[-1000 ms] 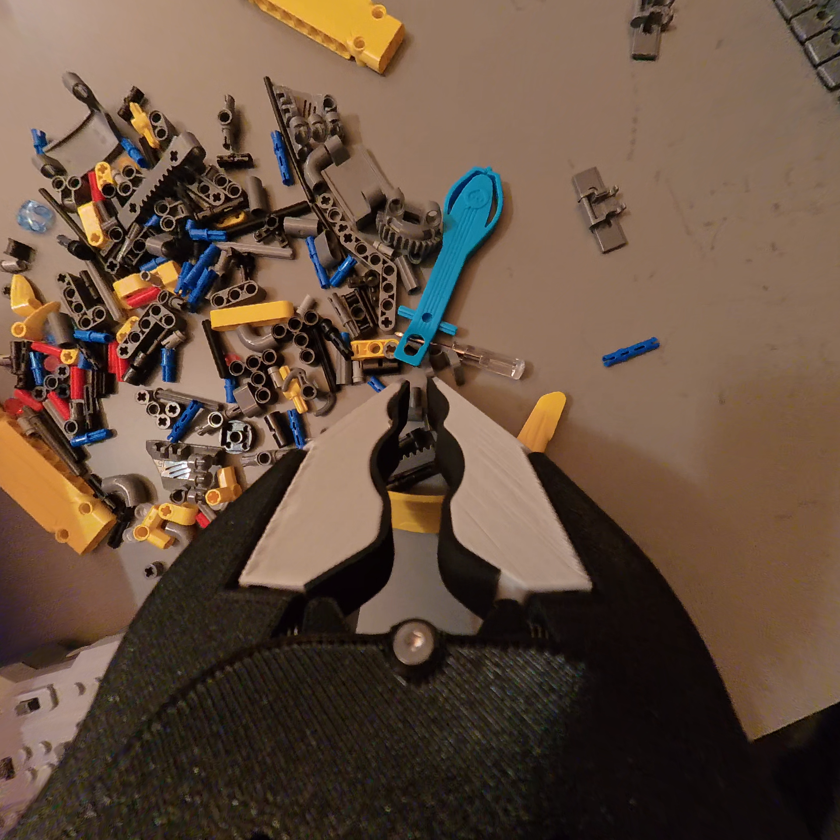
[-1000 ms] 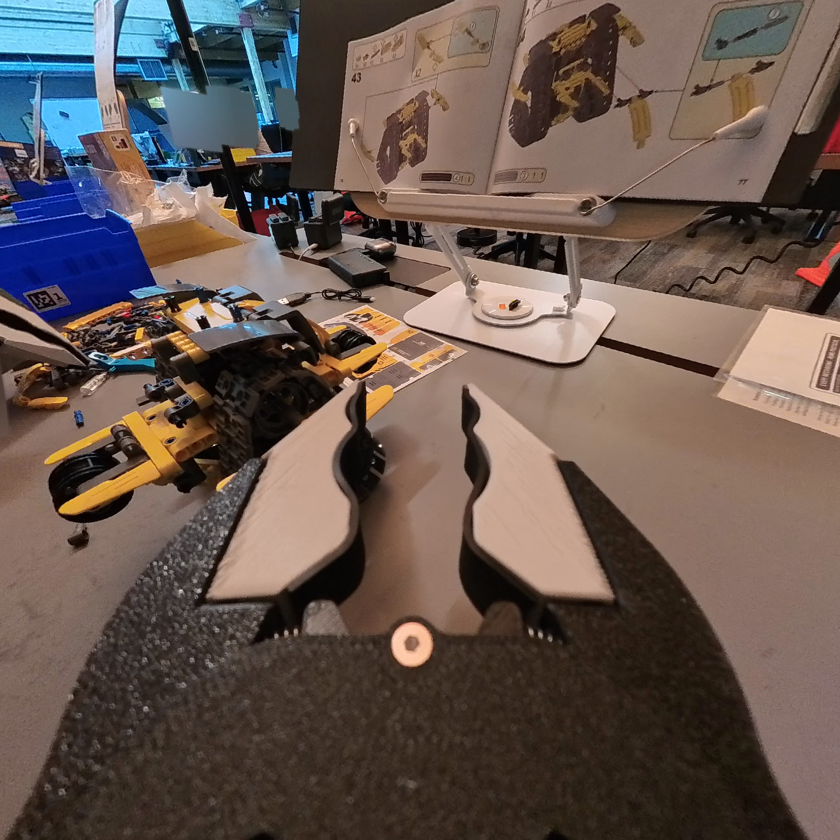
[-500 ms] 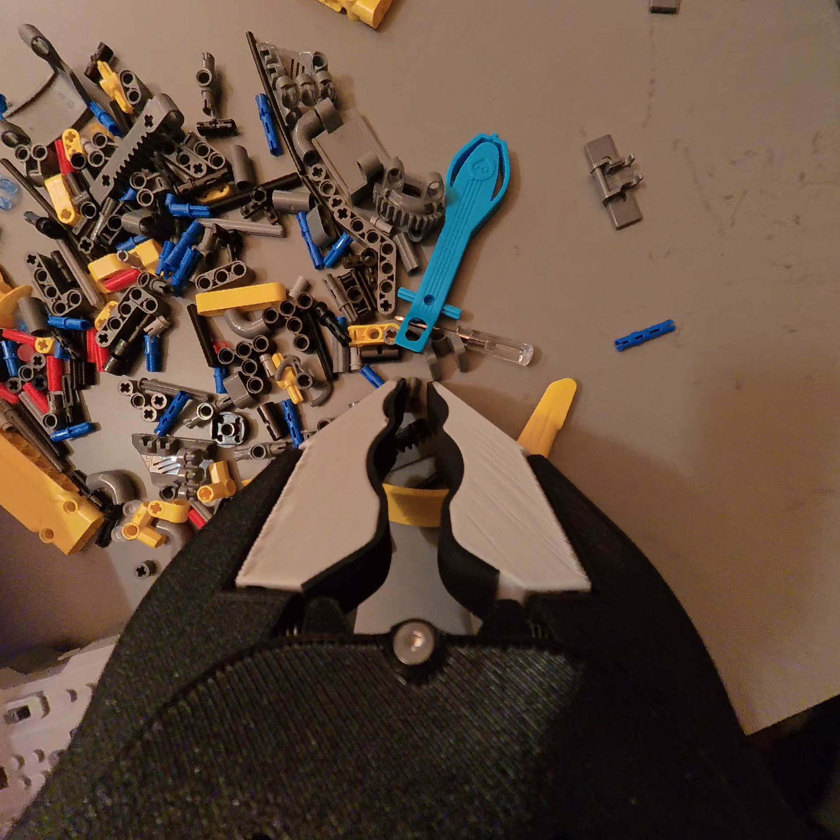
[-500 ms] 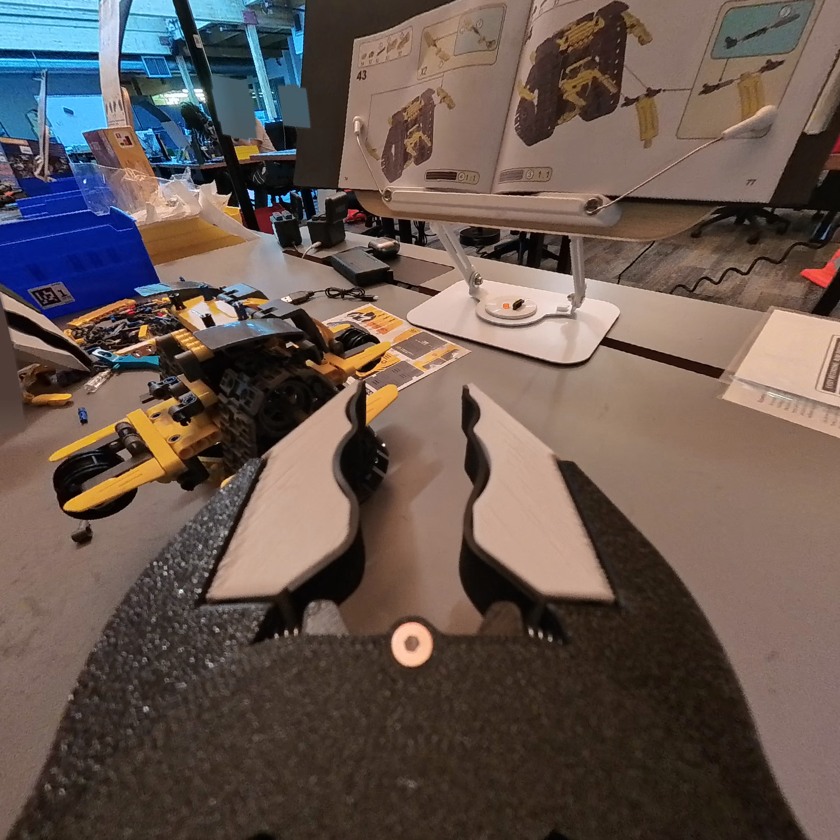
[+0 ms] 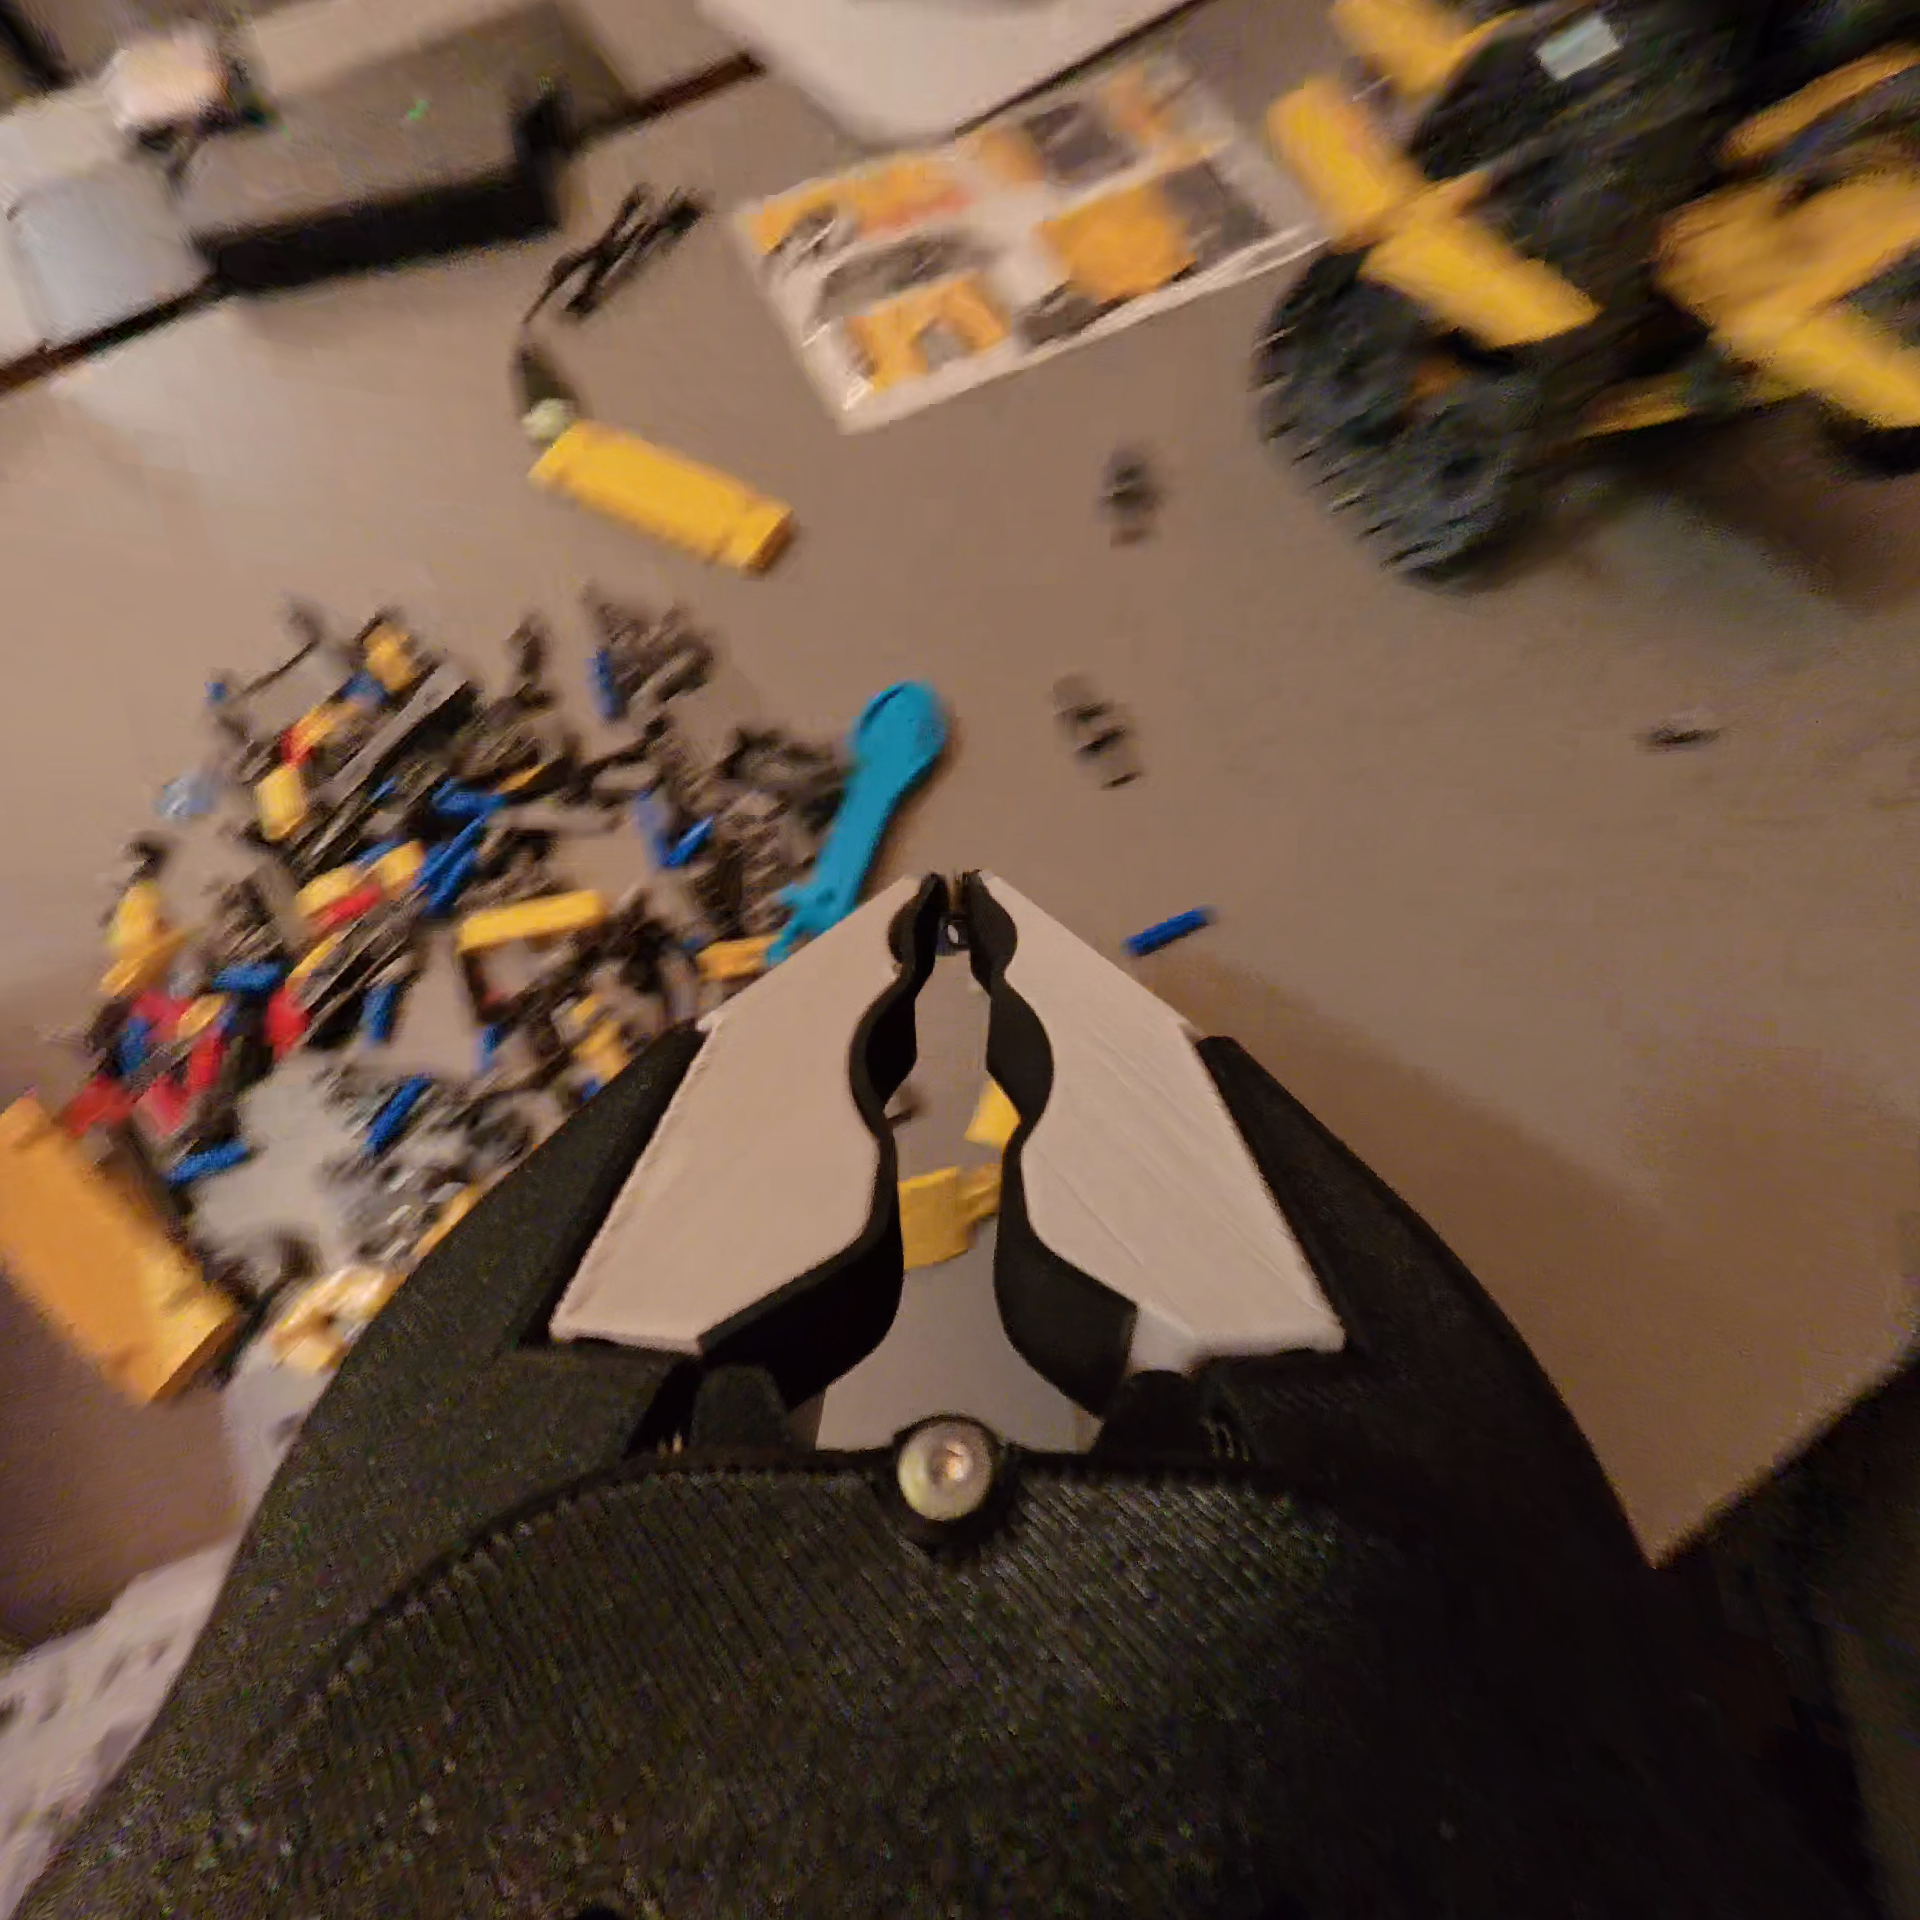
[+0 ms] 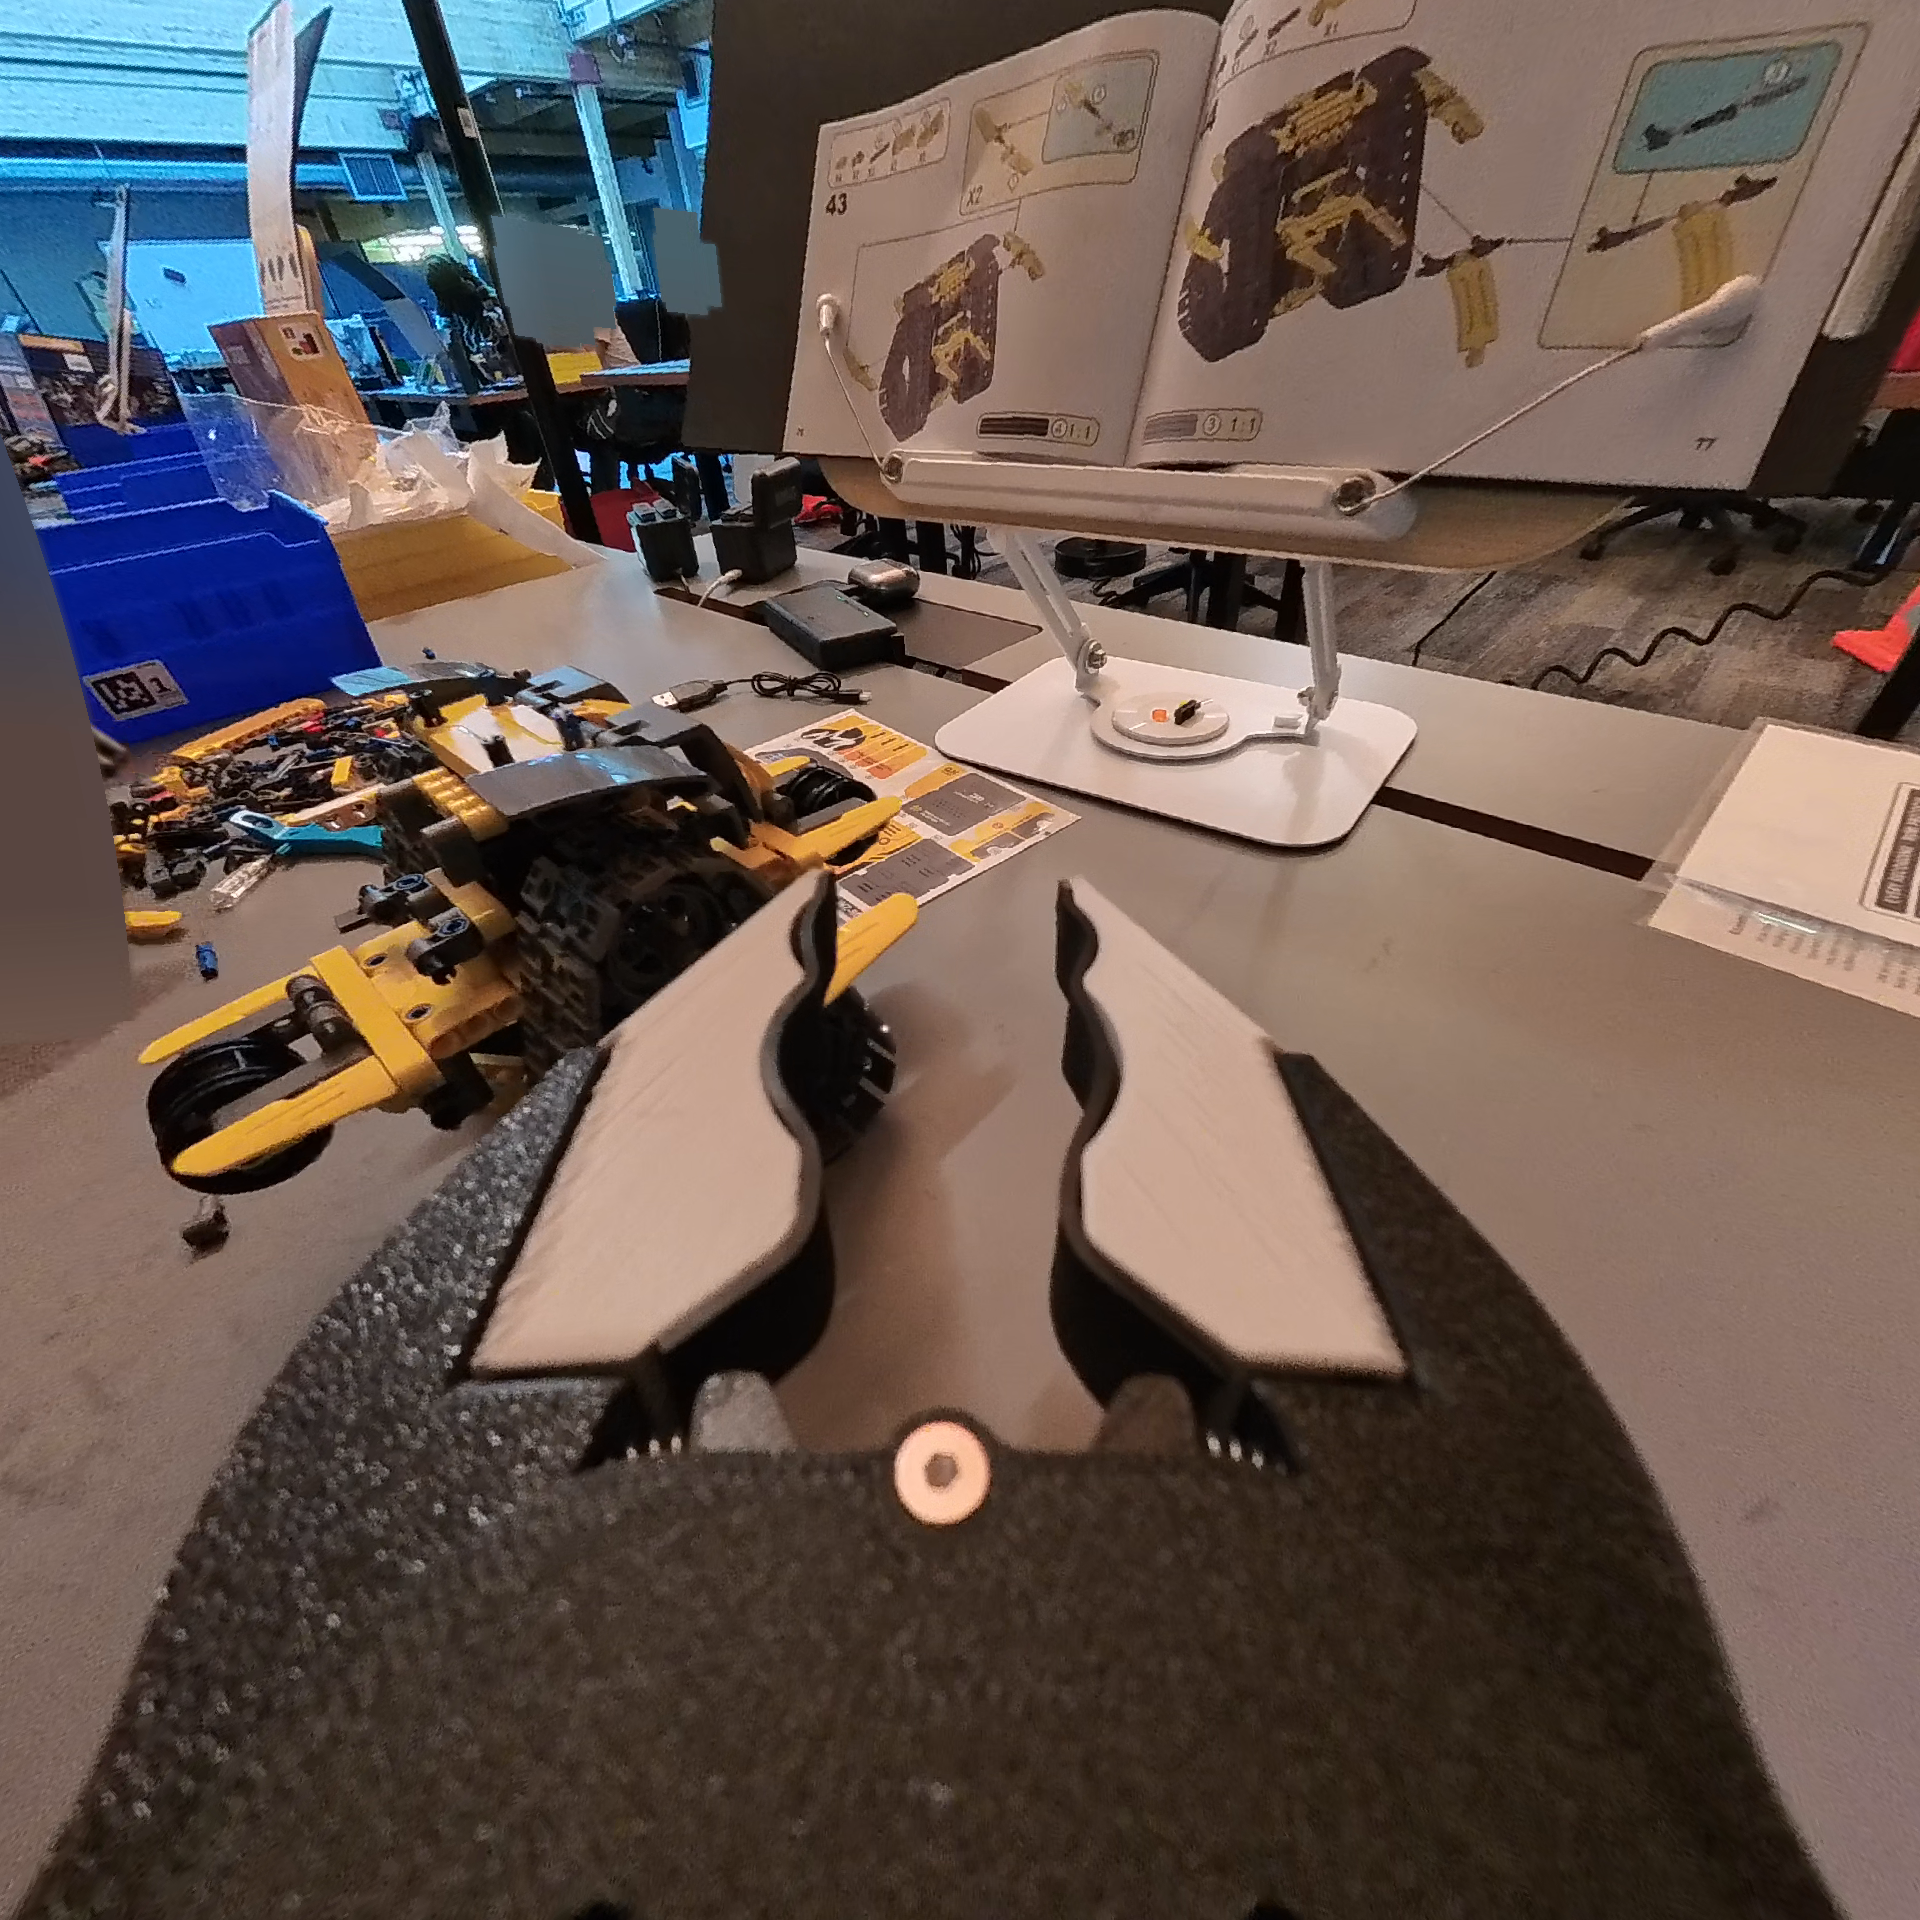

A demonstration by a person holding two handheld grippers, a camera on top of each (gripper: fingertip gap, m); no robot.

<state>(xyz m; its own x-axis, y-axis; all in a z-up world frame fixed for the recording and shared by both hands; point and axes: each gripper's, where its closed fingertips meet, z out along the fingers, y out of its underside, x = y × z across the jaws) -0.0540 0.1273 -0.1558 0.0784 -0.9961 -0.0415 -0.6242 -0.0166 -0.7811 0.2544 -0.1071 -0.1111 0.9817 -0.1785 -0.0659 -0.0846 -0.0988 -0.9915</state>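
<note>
My left gripper (image 5: 951, 894) hangs above the grey table (image 5: 1455, 935), beside a pile of small building pieces (image 5: 416, 883). It is shut on a small dark piece (image 5: 950, 932) at its tips. A teal lever tool (image 5: 873, 790) and a blue pin (image 5: 1169, 930) lie just beyond it. This view is blurred. My right gripper (image 6: 945, 904) is open and empty, low over the table. Its left finger stands in front of a black wheel (image 6: 852, 1060) of the yellow and black model vehicle (image 6: 540, 883). The vehicle also shows in the left wrist view (image 5: 1558, 260).
An open instruction book (image 6: 1247, 239) stands on a white stand (image 6: 1174, 769) behind the vehicle. A printed leaflet (image 6: 914, 821), a blue bin (image 6: 197, 613) and a sleeved paper (image 6: 1818, 852) lie around. A long yellow beam (image 5: 665, 494) lies apart from the pile. The left gripper's tips are roughly 40 cm from the right gripper's. To the blue pin (image 5: 1169, 930): left tips about 8 cm, right tips about 35 cm. It is also in sight in the right wrist view (image 6: 204, 958).
My left gripper has risen off the pile and tilted up and to the right, its jaws closed tighter on the small piece. The right gripper has barely moved.
</note>
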